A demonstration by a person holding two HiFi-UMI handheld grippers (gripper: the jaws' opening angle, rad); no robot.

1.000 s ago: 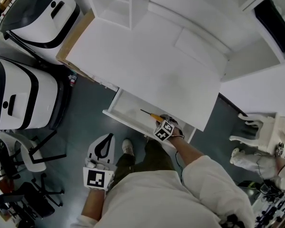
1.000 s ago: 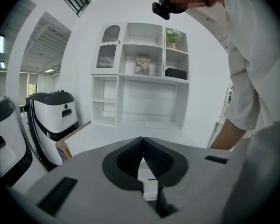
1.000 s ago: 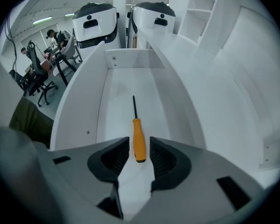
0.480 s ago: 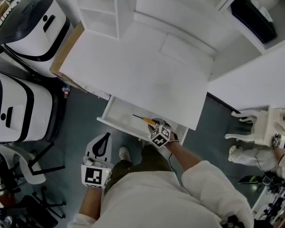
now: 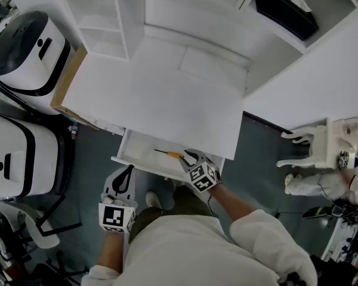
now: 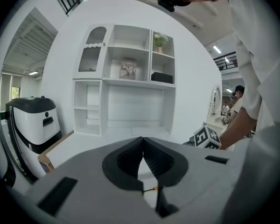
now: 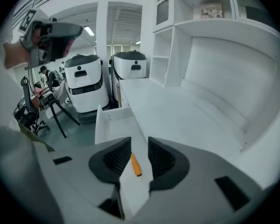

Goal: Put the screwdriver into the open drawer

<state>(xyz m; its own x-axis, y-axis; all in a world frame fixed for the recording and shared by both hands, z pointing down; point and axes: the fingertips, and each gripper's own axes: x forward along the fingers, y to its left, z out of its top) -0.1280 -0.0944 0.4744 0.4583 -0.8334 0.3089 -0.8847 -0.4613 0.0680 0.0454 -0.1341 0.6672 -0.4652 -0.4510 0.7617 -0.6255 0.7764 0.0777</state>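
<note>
The screwdriver, thin shaft and orange handle, lies loose on the floor of the open white drawer under the desk top. My right gripper hovers above the handle end, apart from it. It is open; its jaws have just been closing a little with nothing gripped, and the handle shows through the gap. My left gripper hangs in front of the drawer's left part, jaws shut and empty. A sliver of the handle shows below them.
Two white-and-black machines stand left of the desk. A shelf unit rises behind the desk top, with a black box up right. White carved furniture stands at the right, an office chair at lower left.
My right gripper has risen off the screwdriver, which stays lying in the drawer. The left gripper has shifted slightly. The head view has tilted, showing more of the shelves.
</note>
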